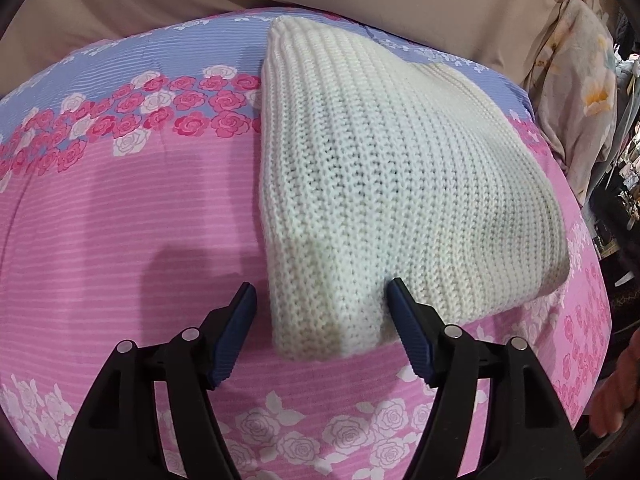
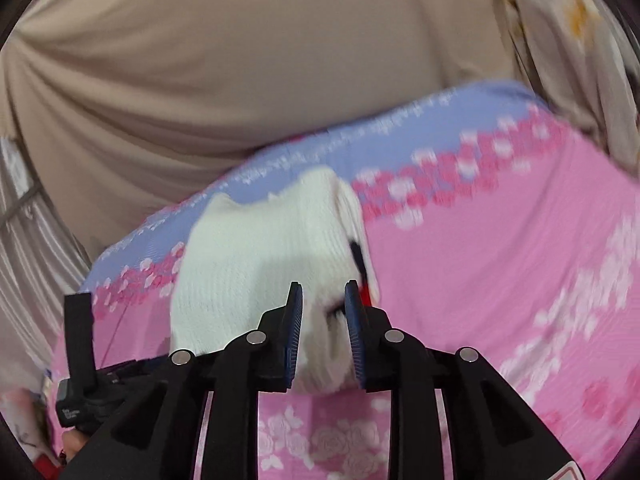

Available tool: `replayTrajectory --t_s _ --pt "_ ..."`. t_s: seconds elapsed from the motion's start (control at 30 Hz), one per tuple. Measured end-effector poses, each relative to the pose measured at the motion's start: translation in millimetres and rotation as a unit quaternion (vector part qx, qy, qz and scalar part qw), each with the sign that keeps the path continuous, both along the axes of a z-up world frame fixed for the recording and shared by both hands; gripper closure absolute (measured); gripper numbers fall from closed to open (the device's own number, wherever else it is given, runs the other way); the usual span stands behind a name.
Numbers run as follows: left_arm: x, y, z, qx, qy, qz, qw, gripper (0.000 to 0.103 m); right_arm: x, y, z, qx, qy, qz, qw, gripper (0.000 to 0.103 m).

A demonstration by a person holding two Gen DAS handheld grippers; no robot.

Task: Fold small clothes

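A white ribbed knit garment (image 1: 384, 176) lies folded on a bed covered by a pink and lilac rose-print sheet (image 1: 120, 220). My left gripper (image 1: 320, 289) stands open, its blue pads on either side of the garment's near corner, which lies between them on the sheet. In the blurred right wrist view, the same knit garment (image 2: 248, 264) runs toward me and a fold of it sits pinched between the narrow-set pads of my right gripper (image 2: 324, 290). A small dark and red tag (image 2: 357, 258) shows at the garment's right edge.
Beige drapery (image 2: 240, 60) hangs behind the bed. A floral cloth (image 1: 580, 92) hangs at the right, with dark clutter beyond it. A person's hand (image 1: 622, 392) shows at the right edge. The black body of the other gripper (image 2: 80, 360) is at the lower left.
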State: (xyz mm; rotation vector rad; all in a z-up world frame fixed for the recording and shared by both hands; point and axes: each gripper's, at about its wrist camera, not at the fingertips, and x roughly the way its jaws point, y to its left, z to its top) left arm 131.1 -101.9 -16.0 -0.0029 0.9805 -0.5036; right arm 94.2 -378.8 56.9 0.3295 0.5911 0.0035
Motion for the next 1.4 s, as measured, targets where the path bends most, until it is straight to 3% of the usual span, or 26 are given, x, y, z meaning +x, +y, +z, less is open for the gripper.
replayTrajectory --t_s 0.13,0.27,0.33,0.37,0.4,0.47,0.53,0.6,0.67,0.7,0.8,0.9,0.97,1.1,1.23,1.33,1.4 --pt "-1 2 0 0.000 -0.002 0.001 1.0000 0.036 36 -3 -8 -0.020 0.019 -0.006 1.000 0.064" --pt "-1 3 -2 0.001 -0.006 -0.003 1.0000 0.035 70 -14 -37 0.014 0.054 -0.013 0.998 0.050" --pt "-1 2 -2 0.003 -0.007 -0.003 1.0000 0.034 88 -12 -44 0.010 0.071 -0.008 0.997 0.056" --pt "-1 2 -2 0.004 -0.007 -0.003 1.0000 0.034 94 -9 -44 0.012 0.076 0.004 0.997 0.085" --pt "-1 2 -2 0.004 -0.007 -0.003 1.0000 0.034 95 -8 -39 0.018 0.071 0.011 0.997 0.085" --pt "-1 3 -2 0.001 -0.007 -0.006 1.0000 0.034 80 -2 -13 0.026 0.013 0.024 0.999 0.085" --pt "-1 4 -2 -0.002 -0.007 -0.007 0.9999 0.034 72 2 0 0.006 -0.018 0.021 1.000 0.085" --pt "0 4 -3 -0.002 -0.008 -0.007 0.9999 0.033 84 -3 -17 -0.003 0.013 0.012 1.000 0.085" --pt "-1 2 -3 0.000 -0.011 -0.008 0.9999 0.032 112 -15 -62 -0.013 0.093 -0.001 0.996 0.083" --pt "-1 1 -4 0.003 -0.012 -0.009 0.9999 0.031 112 -21 -70 0.006 0.088 0.000 0.996 0.081" --pt "1 3 -3 0.000 -0.010 -0.011 0.9999 0.031 85 -33 -47 0.072 0.064 -0.004 0.995 0.076" --pt "-2 15 4 -0.028 0.003 -0.006 0.9996 0.031 50 -27 -31 0.067 0.039 0.003 0.997 0.065" --pt "-8 22 12 -0.048 0.002 -0.012 0.9988 0.031 19 -19 -35 0.078 0.040 0.022 0.996 0.057" --pt "-24 31 24 -0.049 -0.020 -0.023 0.9983 0.028 -7 -12 -61 0.159 0.065 0.063 0.983 0.053" --pt "-31 40 22 -0.051 -0.013 -0.021 0.9984 0.028 -2 -16 -72 0.165 0.079 0.040 0.982 0.045" --pt "-38 57 23 -0.062 -0.013 -0.008 0.9980 0.028 12 -18 -84 0.219 0.089 0.053 0.970 0.044" --pt "-41 74 27 -0.072 -0.018 0.005 0.9972 0.028 25 -12 -82 0.212 0.092 0.054 0.971 0.048"
